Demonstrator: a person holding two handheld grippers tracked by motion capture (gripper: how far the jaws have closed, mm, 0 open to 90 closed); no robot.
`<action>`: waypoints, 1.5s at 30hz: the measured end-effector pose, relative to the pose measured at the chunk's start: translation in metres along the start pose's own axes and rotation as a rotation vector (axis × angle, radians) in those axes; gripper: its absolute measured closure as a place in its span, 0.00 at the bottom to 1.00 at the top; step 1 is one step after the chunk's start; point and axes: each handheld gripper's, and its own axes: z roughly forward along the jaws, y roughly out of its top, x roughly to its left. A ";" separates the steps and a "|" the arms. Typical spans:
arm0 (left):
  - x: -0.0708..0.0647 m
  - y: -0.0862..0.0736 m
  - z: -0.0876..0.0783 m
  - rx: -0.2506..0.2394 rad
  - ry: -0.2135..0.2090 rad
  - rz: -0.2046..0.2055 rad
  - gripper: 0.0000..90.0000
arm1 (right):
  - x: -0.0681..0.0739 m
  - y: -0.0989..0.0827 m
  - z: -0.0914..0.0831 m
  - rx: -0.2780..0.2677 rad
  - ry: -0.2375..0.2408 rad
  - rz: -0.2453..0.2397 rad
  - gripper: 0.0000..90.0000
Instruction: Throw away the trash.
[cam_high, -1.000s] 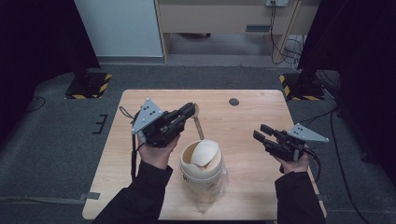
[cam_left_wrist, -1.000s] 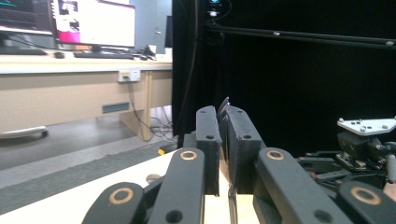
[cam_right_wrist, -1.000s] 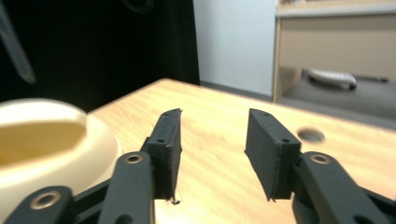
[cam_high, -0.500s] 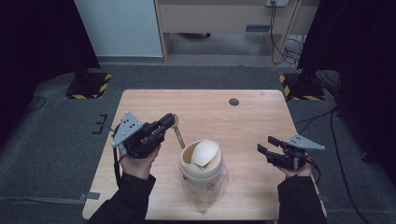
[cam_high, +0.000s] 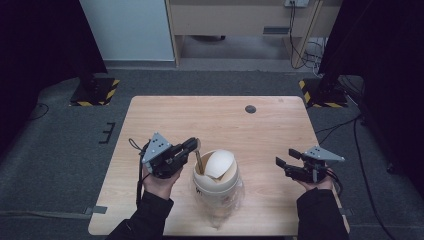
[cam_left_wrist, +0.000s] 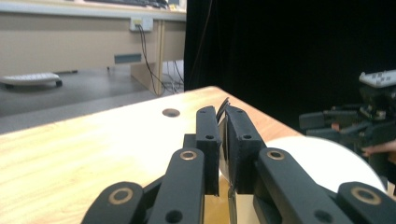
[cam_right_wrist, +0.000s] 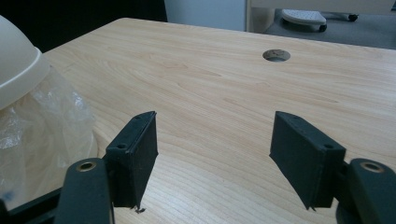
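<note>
left claw (cam_left_wrist: 223, 140) pinching thin strip (cam_left_wrist: 223, 106), wooden table (cam_left_wrist: 93, 144)

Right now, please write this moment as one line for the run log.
left tool: shut on thin stick, above bin opening | right tool: open, empty, beside bin | table

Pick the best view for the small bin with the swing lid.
High view: the bin shows whole, lid, rim and clear liner, between the two tools. The left gripper view catches just its white lid; the right gripper view, a lid edge and liner.
</note>
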 end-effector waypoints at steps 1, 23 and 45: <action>0.000 -0.002 0.001 0.005 -0.003 -0.001 0.93 | 0.000 0.000 0.000 0.000 0.000 -0.001 0.35; 0.041 -0.042 -0.044 0.128 0.048 0.001 0.68 | -0.007 -0.009 0.003 0.010 -0.023 0.028 0.25; 0.121 -0.118 -0.034 0.586 0.278 -0.053 0.22 | -0.031 -0.031 0.020 0.183 -0.124 0.082 0.07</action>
